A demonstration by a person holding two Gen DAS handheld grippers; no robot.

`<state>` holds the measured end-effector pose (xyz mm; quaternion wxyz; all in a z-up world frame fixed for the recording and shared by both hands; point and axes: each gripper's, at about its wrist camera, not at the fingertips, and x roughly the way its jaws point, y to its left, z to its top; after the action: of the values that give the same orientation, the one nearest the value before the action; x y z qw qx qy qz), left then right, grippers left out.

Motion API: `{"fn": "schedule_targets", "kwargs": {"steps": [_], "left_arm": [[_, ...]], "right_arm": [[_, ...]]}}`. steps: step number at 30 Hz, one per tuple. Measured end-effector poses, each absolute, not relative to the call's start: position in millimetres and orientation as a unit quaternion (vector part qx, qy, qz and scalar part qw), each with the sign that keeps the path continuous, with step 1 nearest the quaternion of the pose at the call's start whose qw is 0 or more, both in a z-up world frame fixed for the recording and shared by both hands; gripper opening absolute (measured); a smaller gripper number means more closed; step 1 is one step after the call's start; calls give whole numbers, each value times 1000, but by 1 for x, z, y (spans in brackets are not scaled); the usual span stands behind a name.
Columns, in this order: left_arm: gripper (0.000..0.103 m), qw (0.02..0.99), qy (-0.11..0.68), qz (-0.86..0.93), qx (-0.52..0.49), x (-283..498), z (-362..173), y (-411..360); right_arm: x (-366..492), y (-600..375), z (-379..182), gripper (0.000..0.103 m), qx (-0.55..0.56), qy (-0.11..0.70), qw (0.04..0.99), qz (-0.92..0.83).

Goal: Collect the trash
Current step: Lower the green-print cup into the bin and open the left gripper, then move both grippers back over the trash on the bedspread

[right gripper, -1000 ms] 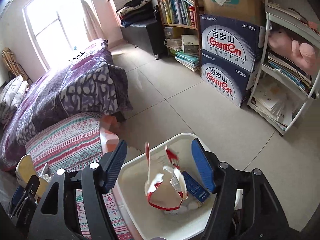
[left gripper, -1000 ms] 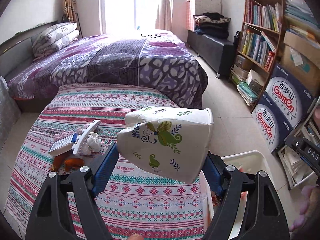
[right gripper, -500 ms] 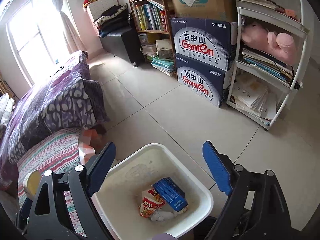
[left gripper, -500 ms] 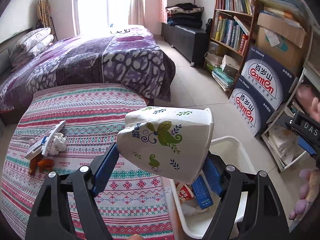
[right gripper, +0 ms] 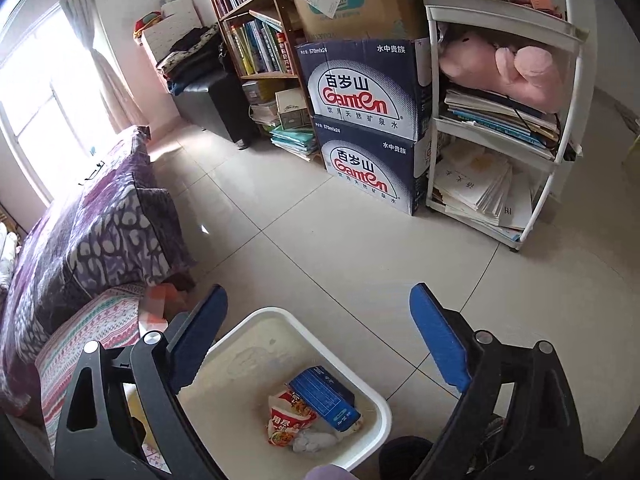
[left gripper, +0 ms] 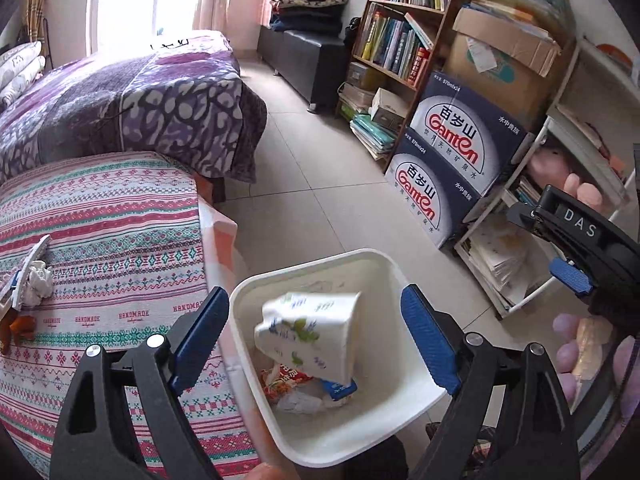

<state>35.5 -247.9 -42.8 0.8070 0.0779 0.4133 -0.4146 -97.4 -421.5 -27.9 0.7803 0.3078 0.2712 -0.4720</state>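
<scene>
1. Left gripper (left gripper: 316, 328): black frame with ribbed blue pads; its jaws have just been opening and stand released. The white paper cup with green leaf print (left gripper: 310, 334) lies between and beyond them, touching neither pad, blurred, inside the bin.
2. White rounded-rectangular plastic bin (left gripper: 408, 364): smooth walls, directly ahead of both pairs of jaws. Under the cup lie a crumpled red-and-white snack wrapper (left gripper: 286, 376) and a dark blue printed carton (left gripper: 340, 388).
3. Right gripper (right gripper: 316, 340): same build; its jaws have just been opening, spread wide, nothing between the pads. In this view the wrapper (right gripper: 290, 420) and carton (right gripper: 324, 396) lie uncovered, and the cup does not appear.
4. Striped woven cloth in pink, teal and white (left gripper: 112, 248), left of the left jaws, printed "HANDMADE"; it bears crumpled white tissue (left gripper: 38, 282).
5. Two stacked navy cardboard boxes (right gripper: 368, 120), beyond the jaws, read "Ganten" with Chinese characters.
6. Only the left view shows the other gripper's body, marked "DAS".
</scene>
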Motion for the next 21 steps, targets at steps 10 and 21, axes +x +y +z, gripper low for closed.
{"fn": "schedule_targets", "kwargs": {"steps": [10, 21], "left_arm": [[91, 820, 421, -382, 58, 56, -42, -226], [91, 856, 420, -292, 71, 95, -50, -174]], "right_arm": [[-83, -412, -31, 92, 311, 283, 786, -454], [-37, -370, -36, 95, 273, 317, 806, -418]]}}
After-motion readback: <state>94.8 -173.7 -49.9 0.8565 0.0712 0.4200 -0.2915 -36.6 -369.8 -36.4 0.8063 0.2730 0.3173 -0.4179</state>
